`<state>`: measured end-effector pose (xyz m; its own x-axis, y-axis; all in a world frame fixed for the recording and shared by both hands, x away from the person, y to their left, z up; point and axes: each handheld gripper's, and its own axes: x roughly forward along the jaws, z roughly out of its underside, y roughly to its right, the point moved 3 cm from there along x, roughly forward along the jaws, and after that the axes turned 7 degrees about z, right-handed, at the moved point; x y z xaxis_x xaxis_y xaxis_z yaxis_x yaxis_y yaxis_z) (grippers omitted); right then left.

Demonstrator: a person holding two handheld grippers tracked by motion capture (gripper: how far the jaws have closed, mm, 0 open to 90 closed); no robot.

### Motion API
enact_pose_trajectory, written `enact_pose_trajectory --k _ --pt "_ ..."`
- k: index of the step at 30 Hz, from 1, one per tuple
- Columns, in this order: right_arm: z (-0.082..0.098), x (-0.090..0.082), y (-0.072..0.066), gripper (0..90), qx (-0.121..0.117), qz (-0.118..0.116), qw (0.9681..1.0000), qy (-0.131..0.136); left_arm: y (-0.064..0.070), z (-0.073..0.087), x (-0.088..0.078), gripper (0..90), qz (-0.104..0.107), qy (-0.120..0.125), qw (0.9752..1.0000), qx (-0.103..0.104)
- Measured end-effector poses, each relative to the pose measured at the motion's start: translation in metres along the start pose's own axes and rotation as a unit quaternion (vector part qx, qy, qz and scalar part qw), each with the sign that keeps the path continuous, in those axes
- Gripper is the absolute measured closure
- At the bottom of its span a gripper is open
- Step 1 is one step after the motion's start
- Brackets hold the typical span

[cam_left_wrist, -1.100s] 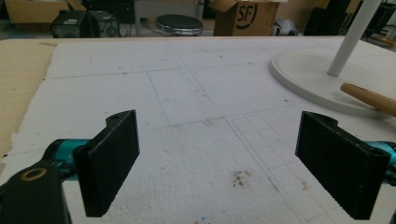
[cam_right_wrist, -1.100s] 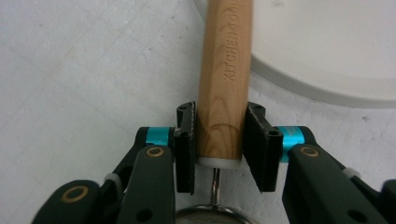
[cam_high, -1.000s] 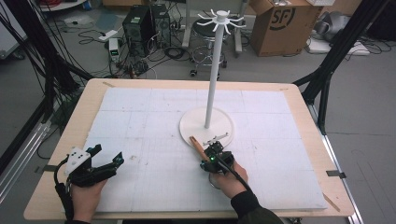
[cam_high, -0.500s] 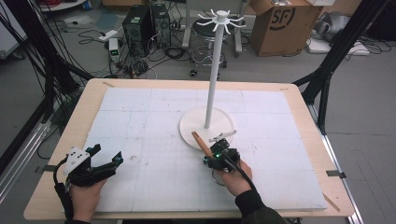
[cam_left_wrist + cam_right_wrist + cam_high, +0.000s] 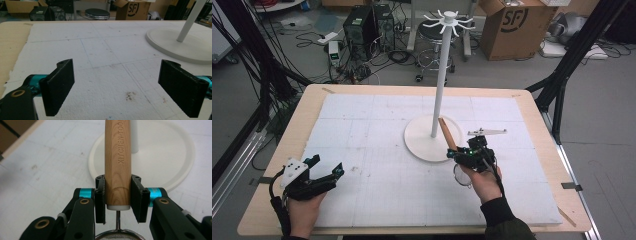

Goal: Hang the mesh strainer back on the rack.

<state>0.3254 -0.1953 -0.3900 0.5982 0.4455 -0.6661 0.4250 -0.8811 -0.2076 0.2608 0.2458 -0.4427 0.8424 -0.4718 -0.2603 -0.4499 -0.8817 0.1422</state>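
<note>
Wooden strainer handle (image 5: 118, 167) clamped in right gripper (image 5: 460, 151) fingers, left gripper (image 5: 324, 169) fingers wide apart

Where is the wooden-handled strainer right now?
The strainer is clamped by its wooden handle in the right gripper, at the near right edge of the white stand's base.

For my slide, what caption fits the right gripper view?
Right gripper clamps a strainer's wooden handle above the white stand's round base.

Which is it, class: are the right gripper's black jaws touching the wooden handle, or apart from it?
Touching. In the right gripper view, the right gripper has both jaws pressed flat against the sides of the wooden handle, no gap showing.
</note>
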Motion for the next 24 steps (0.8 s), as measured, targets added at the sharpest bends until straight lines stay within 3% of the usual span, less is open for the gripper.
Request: enact_pose_trajectory --k 8,14,16,19,24 --pt "-0.008 -0.011 0.001 69.1 0.005 -0.027 0.9989 0.037 0.0 0.0 0.0 14.2 0.0 0.001 1.0 0.0" --pt "-0.013 -0.019 0.001 69.1 0.012 -0.051 0.9959 0.074 0.001 0.0 0.001 14.2 0.0 0.0 1.0 0.001" --pt "-0.014 -0.022 0.003 69.0 0.015 -0.049 0.9953 0.082 0.001 0.0 0.001 14.2 0.001 0.0 1.0 0.0" --pt "-0.018 -0.028 0.005 69.0 0.025 -0.056 0.9927 0.104 0.001 0.0 0.001 14.2 0.0 0.0 1.0 0.001" --pt "-0.027 -0.042 0.007 69.1 0.036 -0.067 0.9842 0.16 0.001 0.0 0.001 14.2 0.001 0.0 1.0 0.0"
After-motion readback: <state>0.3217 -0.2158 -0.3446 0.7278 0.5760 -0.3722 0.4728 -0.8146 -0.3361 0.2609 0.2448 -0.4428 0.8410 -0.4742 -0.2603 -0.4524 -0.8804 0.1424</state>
